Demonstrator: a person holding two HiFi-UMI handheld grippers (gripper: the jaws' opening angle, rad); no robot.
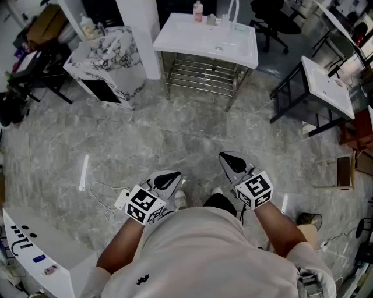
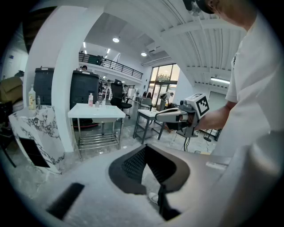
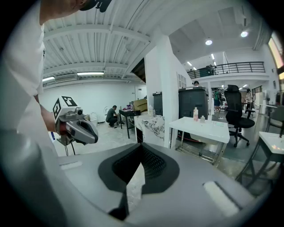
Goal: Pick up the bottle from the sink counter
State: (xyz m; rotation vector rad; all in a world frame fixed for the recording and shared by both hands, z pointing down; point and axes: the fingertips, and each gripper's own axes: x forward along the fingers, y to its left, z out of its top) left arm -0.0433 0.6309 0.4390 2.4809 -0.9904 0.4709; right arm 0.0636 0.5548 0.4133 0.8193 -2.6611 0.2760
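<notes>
The pink bottle (image 1: 198,11) stands at the back of the white sink counter (image 1: 175,41), far ahead across the floor. It also shows in the left gripper view as the bottle (image 2: 90,99) on the counter (image 2: 95,111), and in the right gripper view as the bottle (image 3: 195,114) on the counter (image 3: 208,126). My left gripper (image 1: 169,176) and right gripper (image 1: 228,158) are held close to my body, well short of the counter. Both are shut and hold nothing; the left gripper's (image 2: 144,148) and right gripper's (image 3: 141,148) jaws meet at the tips.
A marble-patterned cabinet (image 1: 108,58) and a white pillar (image 1: 140,35) stand left of the counter. A second sink stand (image 1: 326,87) is at the right, an office chair (image 1: 280,23) behind. A cable (image 1: 105,201) lies on the grey floor by my feet.
</notes>
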